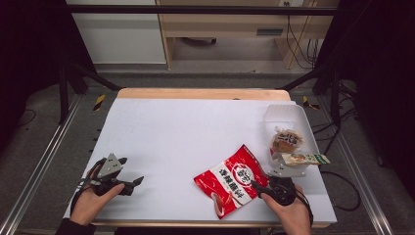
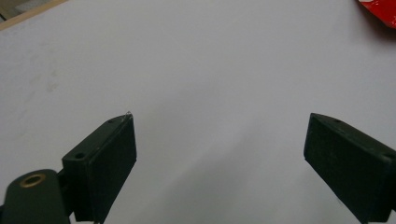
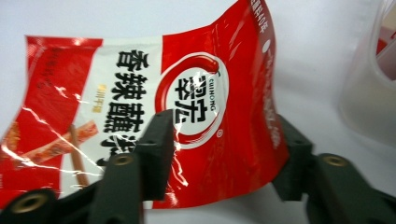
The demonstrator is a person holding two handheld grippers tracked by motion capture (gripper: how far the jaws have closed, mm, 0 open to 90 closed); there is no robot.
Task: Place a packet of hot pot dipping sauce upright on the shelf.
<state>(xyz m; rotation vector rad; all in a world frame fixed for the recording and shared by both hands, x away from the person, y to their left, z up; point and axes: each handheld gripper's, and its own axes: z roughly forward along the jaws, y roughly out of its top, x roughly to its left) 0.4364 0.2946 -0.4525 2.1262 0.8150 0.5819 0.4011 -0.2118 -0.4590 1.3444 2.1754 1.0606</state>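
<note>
A red and white snack packet [image 1: 232, 178] lies near the table's front right, its far corner curling up. My right gripper [image 1: 255, 187] holds its near right edge. In the right gripper view the packet [image 3: 205, 88] runs between the jaws, one finger [image 3: 156, 149] over its printed face and the other behind its right edge, so the gripper [image 3: 224, 140] is shut on it. My left gripper [image 1: 134, 185] rests at the front left on the white table sheet [image 1: 186, 127]. Seen from its own camera, that gripper [image 2: 219, 140] stands open over bare sheet, and a red corner of the packet [image 2: 380, 11] shows at top right.
A clear plastic tub [image 1: 286, 113] stands at the right edge, just behind my right hand. It holds a wrapped bun [image 1: 286, 141], and a green and white packet [image 1: 306, 159] lies across its front rim. The tub's wall [image 3: 369, 98] is close on the right of the packet.
</note>
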